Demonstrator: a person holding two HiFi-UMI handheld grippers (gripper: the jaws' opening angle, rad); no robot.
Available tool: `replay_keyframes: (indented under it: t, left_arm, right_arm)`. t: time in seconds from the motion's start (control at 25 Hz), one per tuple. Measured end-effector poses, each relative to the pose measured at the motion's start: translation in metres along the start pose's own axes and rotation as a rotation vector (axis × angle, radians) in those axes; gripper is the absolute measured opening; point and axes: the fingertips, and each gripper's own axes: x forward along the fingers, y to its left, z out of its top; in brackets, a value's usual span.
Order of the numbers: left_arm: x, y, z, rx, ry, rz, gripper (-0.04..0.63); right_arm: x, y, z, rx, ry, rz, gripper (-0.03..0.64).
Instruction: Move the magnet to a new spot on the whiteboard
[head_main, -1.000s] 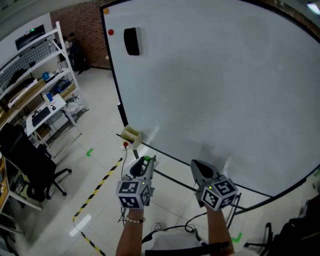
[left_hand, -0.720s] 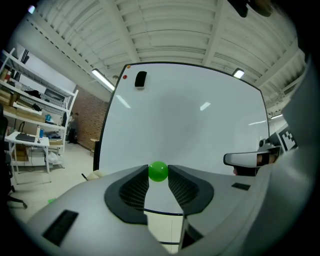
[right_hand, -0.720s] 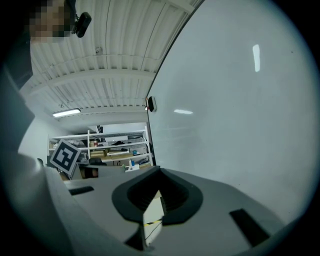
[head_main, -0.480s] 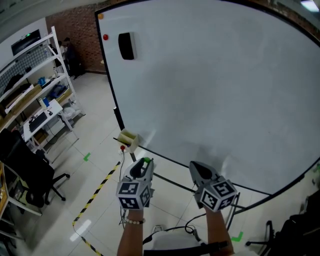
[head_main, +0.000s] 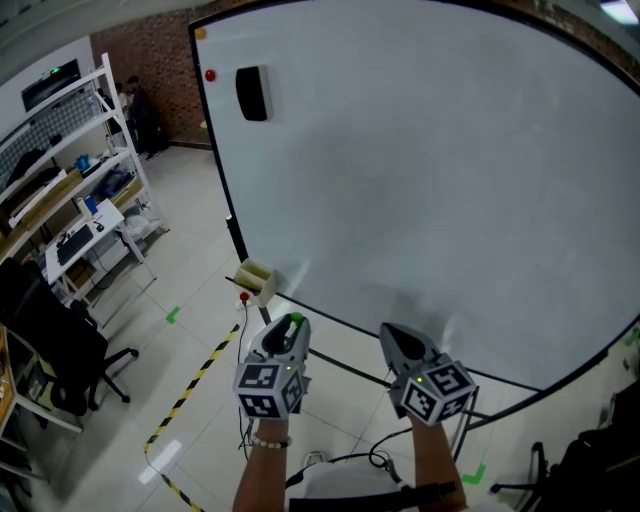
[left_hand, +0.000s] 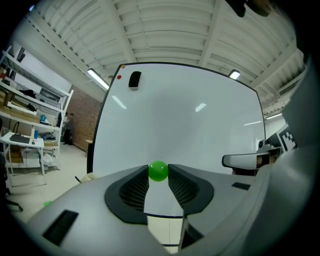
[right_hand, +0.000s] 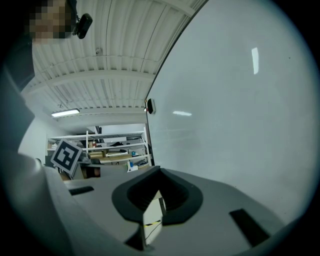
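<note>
My left gripper (head_main: 288, 328) is shut on a small green ball-shaped magnet (head_main: 294, 321), held low in front of the whiteboard (head_main: 450, 180) near its bottom left corner and off its surface. In the left gripper view the green magnet (left_hand: 158, 170) sits pinched between the two tips of the left gripper (left_hand: 158, 175). My right gripper (head_main: 397, 337) hangs beside it on the right. Its jaws are shut with nothing between them (right_hand: 158, 194). A red magnet (head_main: 210, 75) and a black eraser (head_main: 252, 93) stick to the board's top left.
A yellowish box (head_main: 258, 275) sits on the board's lower left rail, with a small red thing (head_main: 244, 296) under it. White shelves (head_main: 70, 130), a desk (head_main: 85, 235) and a black office chair (head_main: 55, 335) stand at the left. Yellow-black tape (head_main: 195, 380) crosses the floor.
The head view has shifted a little, so the board's top left corner now shows further left. Both grippers stay where they were, the left still gripping the green magnet.
</note>
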Motion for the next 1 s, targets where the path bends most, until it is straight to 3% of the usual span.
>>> replay_keyframes:
  t: [1.0]
  left_arm:
    - [0.0045,-0.0047,0.0027,-0.014,-0.004,-0.026,0.123]
  right_arm:
    - [-0.0044,-0.0028,0.0044,-0.005,-0.008,-0.018,0.006]
